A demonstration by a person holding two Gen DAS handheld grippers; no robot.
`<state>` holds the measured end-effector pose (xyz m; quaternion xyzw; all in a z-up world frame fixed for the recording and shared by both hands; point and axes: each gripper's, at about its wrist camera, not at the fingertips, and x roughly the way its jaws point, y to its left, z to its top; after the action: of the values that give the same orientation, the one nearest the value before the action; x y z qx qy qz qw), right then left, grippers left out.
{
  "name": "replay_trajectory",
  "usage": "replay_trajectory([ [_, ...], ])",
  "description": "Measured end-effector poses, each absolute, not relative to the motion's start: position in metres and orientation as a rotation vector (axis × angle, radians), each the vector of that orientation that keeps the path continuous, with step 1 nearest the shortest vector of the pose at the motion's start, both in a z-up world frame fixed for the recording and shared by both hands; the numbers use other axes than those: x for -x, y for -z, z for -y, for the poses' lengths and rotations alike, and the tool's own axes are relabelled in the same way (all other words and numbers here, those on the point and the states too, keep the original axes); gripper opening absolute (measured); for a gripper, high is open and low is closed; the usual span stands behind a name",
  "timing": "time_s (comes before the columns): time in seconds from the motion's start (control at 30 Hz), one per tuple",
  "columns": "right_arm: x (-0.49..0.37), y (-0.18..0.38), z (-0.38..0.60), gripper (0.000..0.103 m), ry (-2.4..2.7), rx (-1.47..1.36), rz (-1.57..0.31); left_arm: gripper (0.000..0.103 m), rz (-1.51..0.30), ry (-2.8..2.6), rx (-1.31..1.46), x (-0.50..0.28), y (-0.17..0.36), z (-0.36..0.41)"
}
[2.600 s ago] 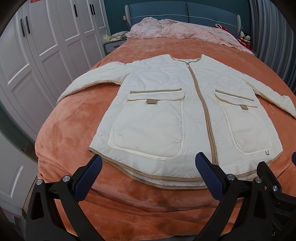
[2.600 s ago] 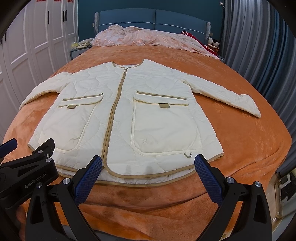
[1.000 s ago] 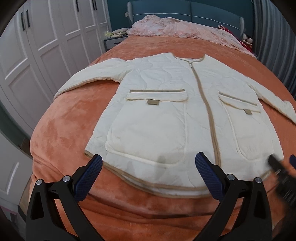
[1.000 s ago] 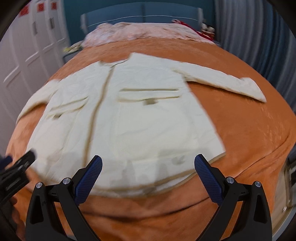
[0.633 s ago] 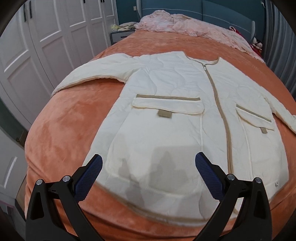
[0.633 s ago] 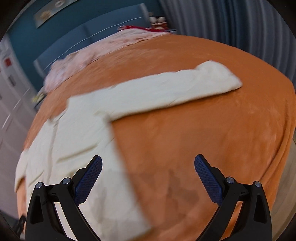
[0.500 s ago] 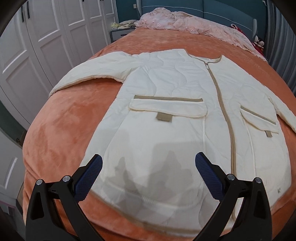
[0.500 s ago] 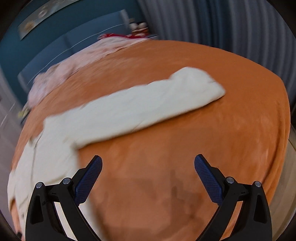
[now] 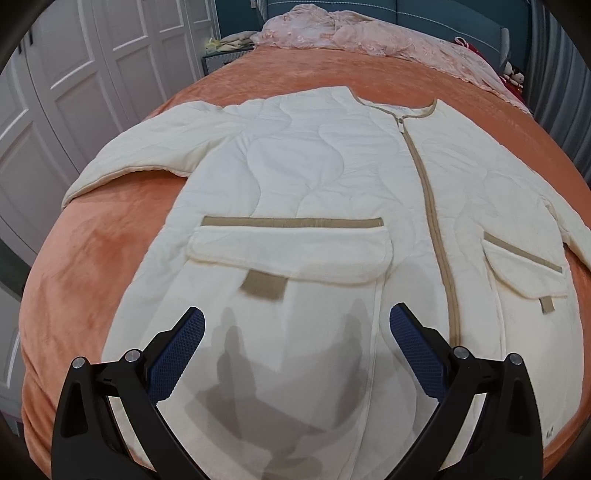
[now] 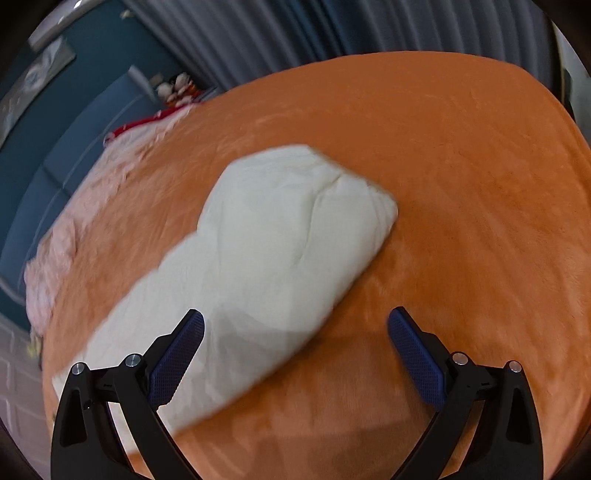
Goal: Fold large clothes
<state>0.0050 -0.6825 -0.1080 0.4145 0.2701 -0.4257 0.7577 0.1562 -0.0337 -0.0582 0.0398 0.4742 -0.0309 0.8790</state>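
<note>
A cream quilted jacket point(image 9: 314, 177) with tan trim lies flat, front up, on the orange bedspread point(image 9: 85, 266). Its zip point(image 9: 428, 206) is closed and both sleeves are spread out. My left gripper point(image 9: 295, 343) is open and empty, hovering over the lower left pocket. My right gripper point(image 10: 295, 343) is open and empty, low over the jacket's right sleeve point(image 10: 280, 254); the cuff end lies just beyond and between the fingers. The view there is motion-blurred.
White wardrobe doors point(image 9: 85, 74) stand left of the bed. A pink lace cover point(image 9: 369, 37) lies at the headboard. Grey curtains point(image 10: 295, 33) hang beyond the bed's right side. The bed's edge point(image 10: 569, 122) curves down at right.
My left gripper has moved forward over the jacket's lower left pocket. My right gripper has swung right and closed in on the right sleeve's cuff.
</note>
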Motion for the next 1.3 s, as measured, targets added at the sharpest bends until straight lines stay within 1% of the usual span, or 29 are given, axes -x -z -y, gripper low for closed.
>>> replay_trajectory([
  [0.03,-0.008,0.107,0.686,0.097,0.929,-0.909,-0.575,0.098,-0.992,0.06,-0.081,-0.161,0.06,0.034],
  [0.07,-0.012,0.105,0.689,0.085,0.916,-0.913,-0.567,0.098,-0.995,0.055,-0.079,-0.164,0.062,0.033],
  [0.1,-0.017,0.104,0.693,0.065,0.895,-0.924,-0.567,0.098,-0.998,0.048,-0.075,-0.167,0.063,0.033],
  [0.13,-0.023,0.102,0.695,0.058,0.888,-0.929,-0.575,0.098,-1.001,0.043,-0.069,-0.171,0.064,0.032],
  [0.17,-0.029,0.099,0.696,0.039,0.884,-0.925,-0.572,0.098,-1.001,0.035,-0.059,-0.175,0.065,0.029],
  [0.2,-0.037,0.093,0.694,0.026,0.864,-0.916,-0.561,0.098,-0.999,0.028,-0.054,-0.178,0.065,0.027],
  [0.3,-0.059,0.062,0.678,0.019,0.795,-0.854,-0.515,0.098,-0.994,0.008,-0.038,-0.186,0.064,0.02],
  [0.37,-0.092,0.028,0.641,0.017,0.662,-0.75,-0.498,0.098,-0.991,-0.008,-0.022,-0.191,0.064,0.013],
  [0.5,-0.163,-0.03,0.53,0.016,0.371,-0.5,-0.5,0.098,-0.996,-0.038,0.016,-0.198,0.065,-0.003],
  [0.6,-0.206,-0.05,0.44,0.016,0.175,-0.38,-0.522,0.098,-0.999,-0.055,0.053,-0.2,0.065,-0.017],
  [0.67,-0.228,-0.053,0.389,0.016,0.07,-0.326,-0.54,0.098,-0.992,-0.064,0.069,-0.2,0.064,-0.027],
  [0.83,-0.266,-0.035,0.268,0.016,-0.124,-0.203,-0.616,0.098,-0.993,-0.094,0.114,-0.198,0.066,-0.056],
  [1.0,-0.273,0.012,0.169,0.016,-0.259,-0.123,-0.741,0.098,-1.002,-0.107,0.155,-0.196,0.073,-0.079],
  [1.13,-0.275,0.047,0.123,0.016,-0.291,-0.066,-0.824,0.098,-1.009,-0.089,0.219,-0.194,0.077,-0.094],
  [1.23,-0.271,0.069,0.107,0.019,-0.29,-0.026,-0.867,0.098,-1.006,-0.062,0.27,-0.195,0.076,-0.101],
  [1.3,-0.275,0.076,0.101,0.024,-0.283,0.012,-0.881,0.098,-1.003,-0.046,0.288,-0.195,0.074,-0.102],
])
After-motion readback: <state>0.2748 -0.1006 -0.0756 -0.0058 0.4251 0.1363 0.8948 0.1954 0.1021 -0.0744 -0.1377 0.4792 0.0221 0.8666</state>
